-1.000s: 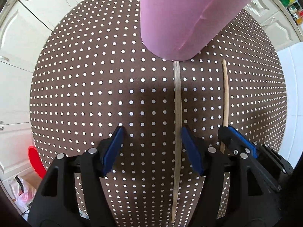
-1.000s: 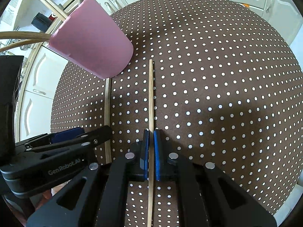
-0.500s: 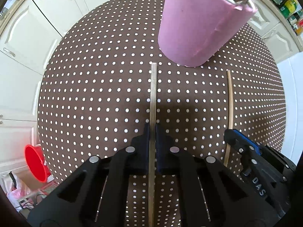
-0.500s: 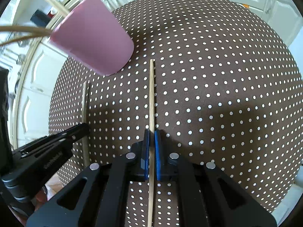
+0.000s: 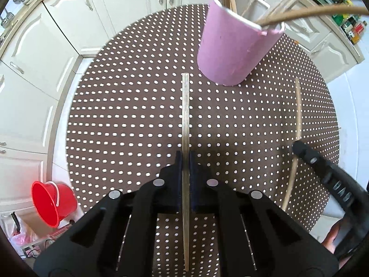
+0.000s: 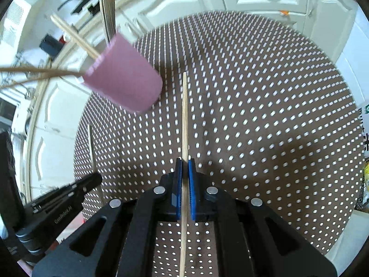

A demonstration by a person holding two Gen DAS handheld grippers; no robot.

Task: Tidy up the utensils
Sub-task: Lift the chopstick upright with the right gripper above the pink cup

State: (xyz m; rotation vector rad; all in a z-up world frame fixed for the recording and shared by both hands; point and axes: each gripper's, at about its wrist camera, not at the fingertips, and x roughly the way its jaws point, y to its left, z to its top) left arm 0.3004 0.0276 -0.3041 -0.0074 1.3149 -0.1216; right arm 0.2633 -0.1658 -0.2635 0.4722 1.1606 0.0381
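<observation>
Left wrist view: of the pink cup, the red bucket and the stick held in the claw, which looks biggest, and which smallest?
1. Pink cup: largest in area.
2. Stick in the left claw: longest, but very thin; nearness to the camera exaggerates it.
3. Red bucket: looks smallest, but it sits farther away on the floor, so real size is unsure.

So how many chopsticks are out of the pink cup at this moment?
2: one clamped in the left gripper, one chopstick clamped in the right gripper. Several more stand in the pink cup.
</observation>
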